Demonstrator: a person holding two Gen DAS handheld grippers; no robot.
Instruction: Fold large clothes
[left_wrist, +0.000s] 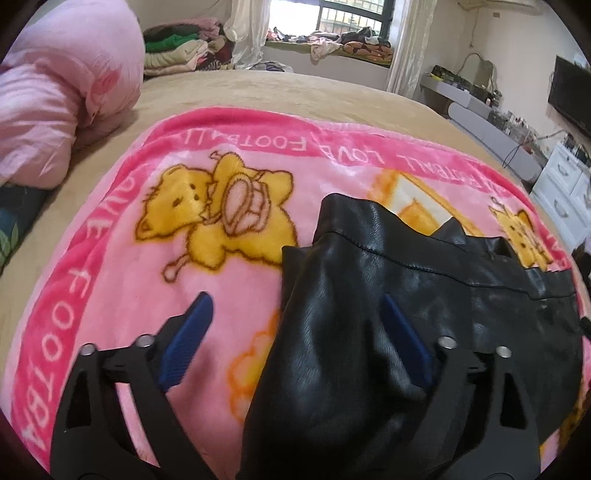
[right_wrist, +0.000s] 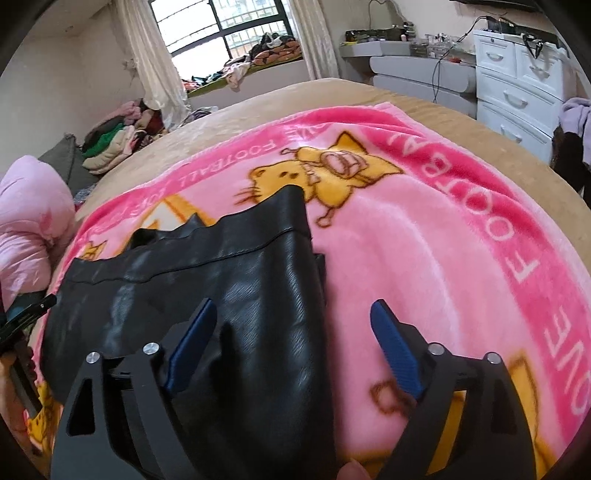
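- Jacket (left_wrist: 369, 295), black and leather-like, lies folded on the pink blanket (left_wrist: 122, 229) spread over the bed (left_wrist: 229, 88); a stitched hem runs across it and its far edge is jagged.
- Left gripper (left_wrist: 297, 343) hangs over the jacket's left side with its jaws wide apart: one blue pad over the pink fleece, the other over the black leather, neither pressing on anything.
- Right gripper (right_wrist: 293, 343) hangs over the jacket's right edge, jaws just as wide and holding nothing; its left pad is above the leather, its right pad above the blanket.
- Left gripper's tip also shows at the left edge of the right wrist view.
- Fingertip (right_wrist: 352, 470) of the person shows at the bottom of the right wrist view.
- Pink quilt (left_wrist: 55, 88) is bunched at the left side of the bed, clear of the jacket.
- Stack of folded clothes (left_wrist: 177, 48) sits beyond the bed's far left corner, near the curtain (left_wrist: 247, 29).
- More clothes (left_wrist: 332, 40) lie strewn along the window ledge.
- White drawers (right_wrist: 517, 81) and a grey desk (right_wrist: 417, 66) stand past the bed on the right, well apart from the work.
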